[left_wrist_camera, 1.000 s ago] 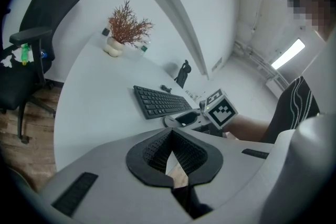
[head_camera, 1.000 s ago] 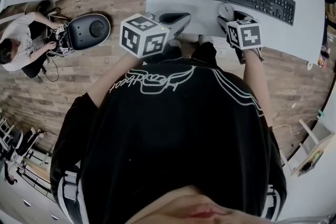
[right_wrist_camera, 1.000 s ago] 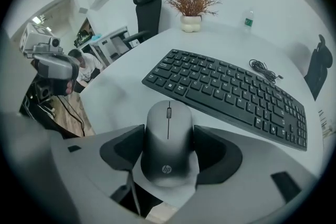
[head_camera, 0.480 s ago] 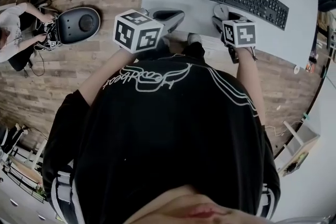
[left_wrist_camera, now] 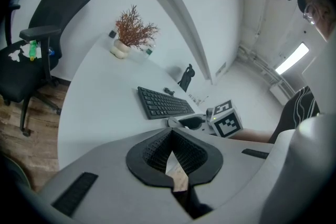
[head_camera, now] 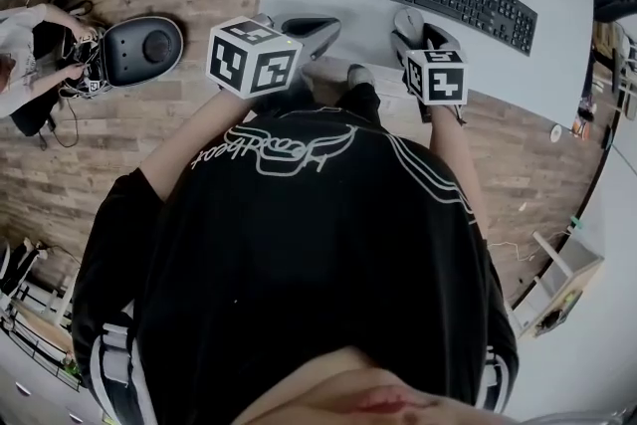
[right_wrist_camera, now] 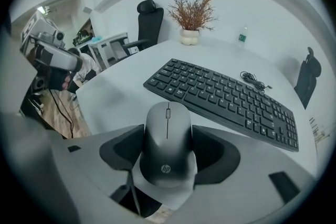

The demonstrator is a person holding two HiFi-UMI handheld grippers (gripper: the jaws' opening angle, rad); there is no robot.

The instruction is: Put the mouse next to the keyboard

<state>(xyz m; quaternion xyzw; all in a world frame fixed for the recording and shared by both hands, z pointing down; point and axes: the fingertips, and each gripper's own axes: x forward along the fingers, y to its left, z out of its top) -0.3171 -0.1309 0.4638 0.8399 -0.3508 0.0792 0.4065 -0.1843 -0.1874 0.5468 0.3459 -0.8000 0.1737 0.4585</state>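
Right gripper view shows the right gripper (right_wrist_camera: 168, 152) with jaws clamped on the mouse (right_wrist_camera: 168, 139), just beside the keyboard's (right_wrist_camera: 226, 99) near edge, over the counter (right_wrist_camera: 118, 94). The left gripper's (left_wrist_camera: 172, 157) jaws are together, empty, left of the keyboard.

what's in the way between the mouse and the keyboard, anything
Nothing visible. The right tool is shut on the mouse, and only bare white table shows between it and the keyboard.
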